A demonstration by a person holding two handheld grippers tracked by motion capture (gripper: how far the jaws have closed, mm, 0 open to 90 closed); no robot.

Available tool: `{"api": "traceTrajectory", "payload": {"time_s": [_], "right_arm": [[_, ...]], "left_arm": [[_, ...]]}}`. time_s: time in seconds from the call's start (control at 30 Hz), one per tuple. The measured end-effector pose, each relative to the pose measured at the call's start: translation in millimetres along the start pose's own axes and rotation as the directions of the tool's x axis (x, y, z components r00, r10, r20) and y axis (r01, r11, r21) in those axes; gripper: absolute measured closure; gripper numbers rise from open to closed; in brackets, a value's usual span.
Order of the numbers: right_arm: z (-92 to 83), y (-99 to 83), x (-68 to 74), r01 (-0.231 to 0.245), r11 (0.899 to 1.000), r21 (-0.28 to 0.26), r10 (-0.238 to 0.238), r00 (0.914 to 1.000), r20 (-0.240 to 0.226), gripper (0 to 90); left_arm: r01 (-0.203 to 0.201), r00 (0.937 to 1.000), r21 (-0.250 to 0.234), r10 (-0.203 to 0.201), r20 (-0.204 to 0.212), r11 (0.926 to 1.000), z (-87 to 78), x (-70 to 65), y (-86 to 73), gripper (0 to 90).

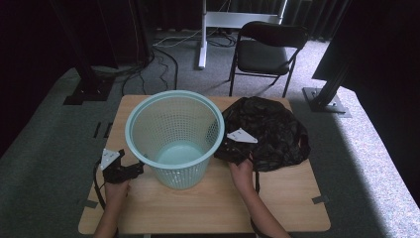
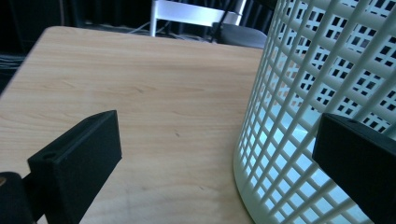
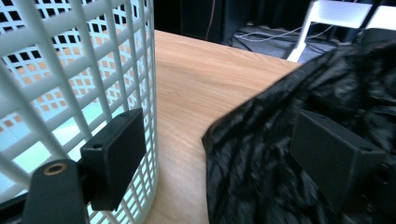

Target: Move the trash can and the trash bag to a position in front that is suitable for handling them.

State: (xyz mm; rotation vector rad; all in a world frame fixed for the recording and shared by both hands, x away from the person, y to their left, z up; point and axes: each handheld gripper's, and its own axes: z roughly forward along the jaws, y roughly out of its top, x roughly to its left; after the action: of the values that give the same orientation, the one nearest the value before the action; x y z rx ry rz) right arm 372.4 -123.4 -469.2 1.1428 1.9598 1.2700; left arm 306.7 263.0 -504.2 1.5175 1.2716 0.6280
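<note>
A pale wood-grain worktop (image 1: 208,208) stood on grey carpet in a dim room, with a black folding chair (image 1: 267,49) and trailing cables behind it. A mint-green mesh basket (image 1: 174,136) sat upright near its middle, and a crumpled black plastic bag (image 1: 270,131) lay just to the basket's right. The left hand-held gripper (image 1: 130,171) was beside the basket's base, jaws wide and empty. The right hand-held gripper (image 1: 233,148) was at the bag's near edge, jaws wide and not pinching it.

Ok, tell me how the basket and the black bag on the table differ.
The mesh basket is pale green, rigid and stands upright with its mouth open; the black plastic bag is dark, soft and lies crumpled in a low heap. The basket's wall is a see-through grid; the bag is opaque. Both rest on the wooden table.
</note>
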Motion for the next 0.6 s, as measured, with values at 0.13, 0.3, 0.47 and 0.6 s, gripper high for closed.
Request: {"api": "traceTrajectory", "payload": {"time_s": [0.13, 0.3, 0.47, 0.6], "right_arm": [[-22.9, -12.3, -5.0, -0.029, 1.000, -0.008, 0.029, 0.9994, 0.017, 17.8], [-44.7, -25.7, -15.5, -0.073, 0.997, -0.018, 0.073, 0.9972, 0.015, 17.8], [-69.1, -36.6, -25.5, -0.062, 0.998, -0.020, 0.062, 0.9977, 0.025, 17.8], [-84.8, -42.9, -30.5, -0.045, 0.999, -0.026, 0.046, 0.9980, 0.044, 17.8]], "left_arm": [[-0.032, 0.9983, 0.022, 0.031, 0.049, 0.9993, -5.8, -16.5, -5.1, 1.3], [-0.072, 0.9935, 0.026, 0.069, 0.090, 0.9971, -8.7, -37.8, -9.0, 1.3], [-0.104, 0.9865, 0.030, 0.099, 0.130, 0.9941, -10.9, -54.9, -14.2, 1.3], [-0.104, 0.9834, 0.034, 0.098, 0.153, 0.9940, -9.4, -64.7, -17.2, 1.3]]}}
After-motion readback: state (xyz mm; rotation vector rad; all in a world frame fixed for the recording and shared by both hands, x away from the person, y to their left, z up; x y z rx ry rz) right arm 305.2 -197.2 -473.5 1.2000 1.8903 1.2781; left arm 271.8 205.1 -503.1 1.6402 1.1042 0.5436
